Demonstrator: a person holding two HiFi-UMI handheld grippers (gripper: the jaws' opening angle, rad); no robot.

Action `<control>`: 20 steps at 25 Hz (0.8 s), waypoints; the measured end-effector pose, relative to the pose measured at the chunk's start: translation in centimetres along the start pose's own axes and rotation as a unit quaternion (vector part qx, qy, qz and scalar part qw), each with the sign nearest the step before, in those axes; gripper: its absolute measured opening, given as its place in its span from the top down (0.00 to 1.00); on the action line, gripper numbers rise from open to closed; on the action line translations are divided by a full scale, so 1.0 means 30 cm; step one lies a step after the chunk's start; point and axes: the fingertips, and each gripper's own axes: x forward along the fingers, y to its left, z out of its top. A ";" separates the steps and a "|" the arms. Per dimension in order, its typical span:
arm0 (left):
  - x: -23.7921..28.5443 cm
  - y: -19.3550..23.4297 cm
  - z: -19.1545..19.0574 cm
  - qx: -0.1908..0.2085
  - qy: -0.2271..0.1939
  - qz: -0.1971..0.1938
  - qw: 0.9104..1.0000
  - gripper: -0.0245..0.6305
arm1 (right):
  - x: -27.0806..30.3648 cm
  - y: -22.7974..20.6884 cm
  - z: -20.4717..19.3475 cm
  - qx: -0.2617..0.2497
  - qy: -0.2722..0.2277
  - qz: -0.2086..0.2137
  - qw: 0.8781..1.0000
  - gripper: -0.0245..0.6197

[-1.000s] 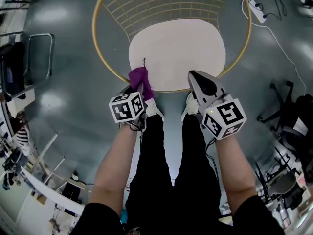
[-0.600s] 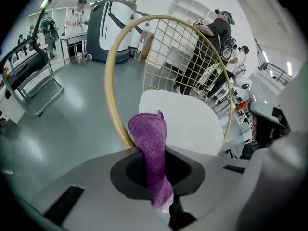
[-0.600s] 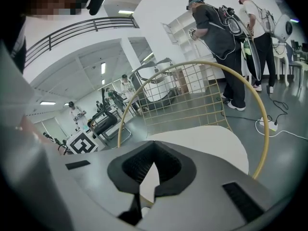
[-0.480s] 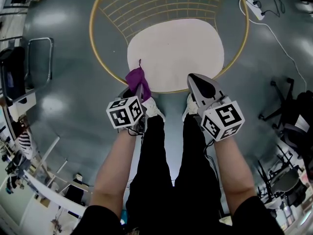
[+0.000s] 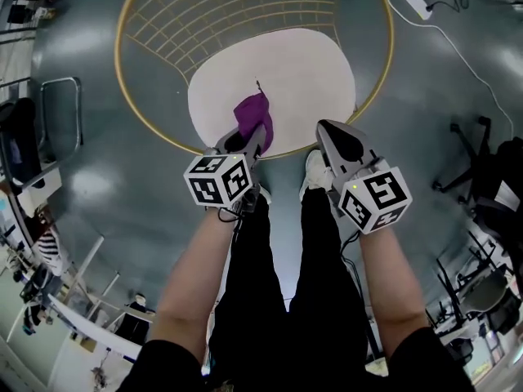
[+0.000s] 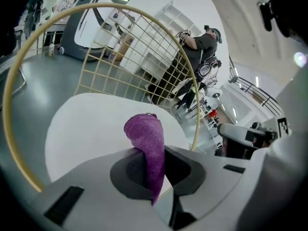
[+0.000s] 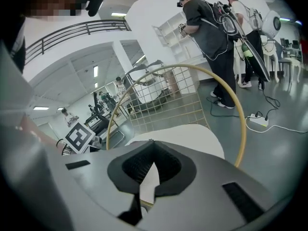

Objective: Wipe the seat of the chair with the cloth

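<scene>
While over the seat [image 5: 306,68], left gripper [image 5: 259,134] tight on cloth [image 5: 252,113]; right gripper [image 5: 324,126] closed at its edge.

No readable words, numbers or brand names anywhere. Only black-and-white square code patterns, printed on the faces of the left marker cube [image 5: 216,178] and the right marker cube [image 5: 374,200]. Same kind of pattern visible in the right gripper view, again on the left marker cube [image 7: 79,137]. Nothing decipherable as letters or digits.
</scene>
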 end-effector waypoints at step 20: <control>0.537 -0.410 0.170 -0.020 -0.012 -0.108 0.994 0.87 | -0.126 -0.469 0.019 0.027 -0.005 -0.021 0.999 0.94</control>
